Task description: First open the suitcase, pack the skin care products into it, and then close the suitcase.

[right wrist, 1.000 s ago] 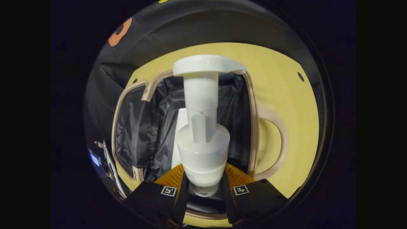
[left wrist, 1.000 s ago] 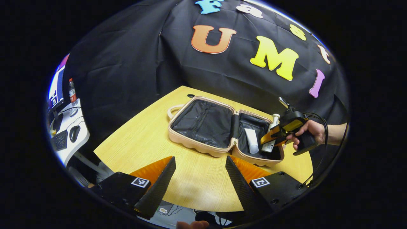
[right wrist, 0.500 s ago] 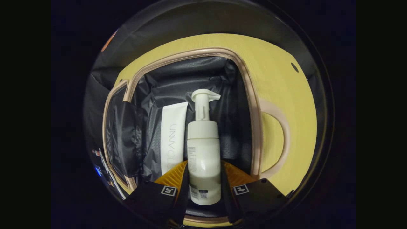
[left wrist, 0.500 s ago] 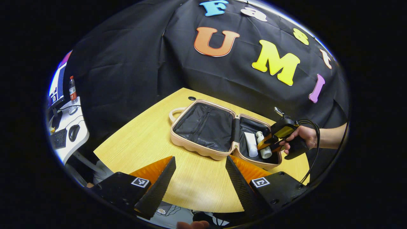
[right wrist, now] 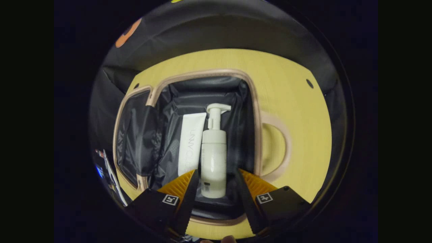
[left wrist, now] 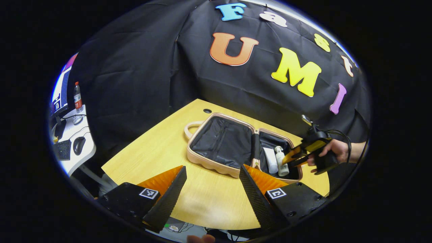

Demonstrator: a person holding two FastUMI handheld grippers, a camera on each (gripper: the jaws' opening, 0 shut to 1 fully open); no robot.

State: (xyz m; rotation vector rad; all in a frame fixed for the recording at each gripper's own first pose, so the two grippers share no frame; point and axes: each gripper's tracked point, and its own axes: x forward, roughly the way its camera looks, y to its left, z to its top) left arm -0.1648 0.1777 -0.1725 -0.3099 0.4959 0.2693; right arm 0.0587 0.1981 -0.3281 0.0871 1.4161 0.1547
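The beige suitcase [left wrist: 206, 162] lies open and flat on the wooden table, black lining up. In its right half lie a white pump bottle [right wrist: 213, 158] and a white tube [right wrist: 190, 148], side by side; both also show in the left gripper view as the bottle [left wrist: 280, 161] and the tube [left wrist: 270, 160]. My right gripper [right wrist: 216, 175] is open, its fingers standing apart on either side of the bottle's base without pressing it. From the left gripper view, that gripper [left wrist: 293, 158], held by a hand, hovers at the case's right edge. My left gripper [left wrist: 212, 173] is open over the table's near part, nothing between its fingers.
The suitcase handle [right wrist: 278, 148] lies flat on the table [right wrist: 297, 111] to the right of the packed half. A cable hole [left wrist: 207, 110] sits near the table's far corner. A side desk [left wrist: 72, 141] with a keyboard, a mouse and a drink bottle stands far left.
The right gripper laid the pump bottle down in the case beside the tube, opened its fingers and drew back a little. The left gripper hardly moved.
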